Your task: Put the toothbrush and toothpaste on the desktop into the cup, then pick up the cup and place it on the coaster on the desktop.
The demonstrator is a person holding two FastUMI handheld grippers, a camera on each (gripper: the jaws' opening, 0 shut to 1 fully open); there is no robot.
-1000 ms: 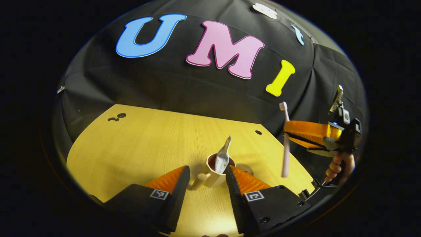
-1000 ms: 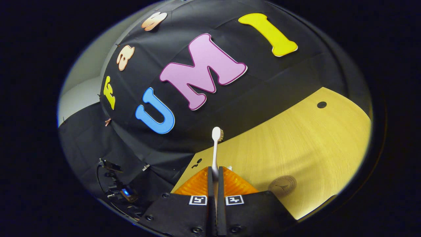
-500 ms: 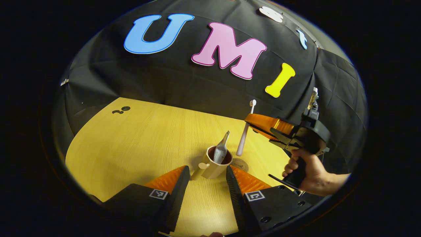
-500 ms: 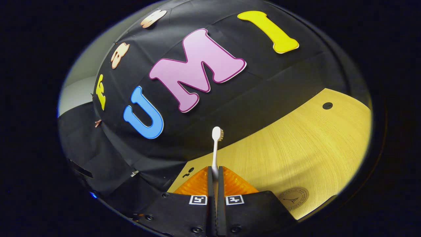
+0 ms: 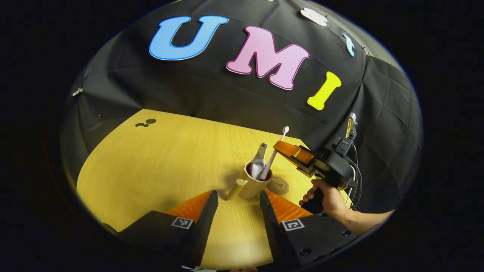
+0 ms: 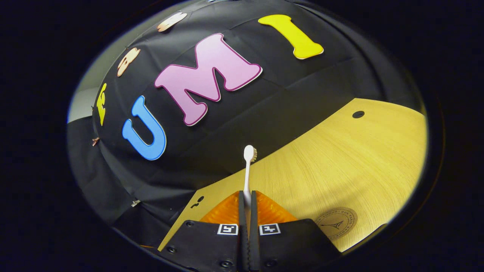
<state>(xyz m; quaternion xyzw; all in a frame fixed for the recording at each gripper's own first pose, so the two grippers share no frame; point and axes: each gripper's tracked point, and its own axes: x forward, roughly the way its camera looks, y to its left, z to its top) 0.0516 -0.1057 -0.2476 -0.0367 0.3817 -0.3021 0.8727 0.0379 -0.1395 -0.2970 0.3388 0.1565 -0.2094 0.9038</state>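
Toothbrush point(image 5: 273, 153): clamped in right gripper point(image 5: 281, 146), lower end inside cup point(image 5: 254, 184)
Toothpaste point(image 5: 259, 160): in cup
Coaster point(image 5: 278, 186): just beside cup
Left gripper point(image 5: 236, 204): fingers apart, empty, near cup
Desktop point(image 5: 159, 162): holds cup, coaster

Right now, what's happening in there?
Right hand-held gripper shut on toothbrush, handle end in cup. Toothpaste inside. Left hand-held gripper open. Coaster unobstructed.
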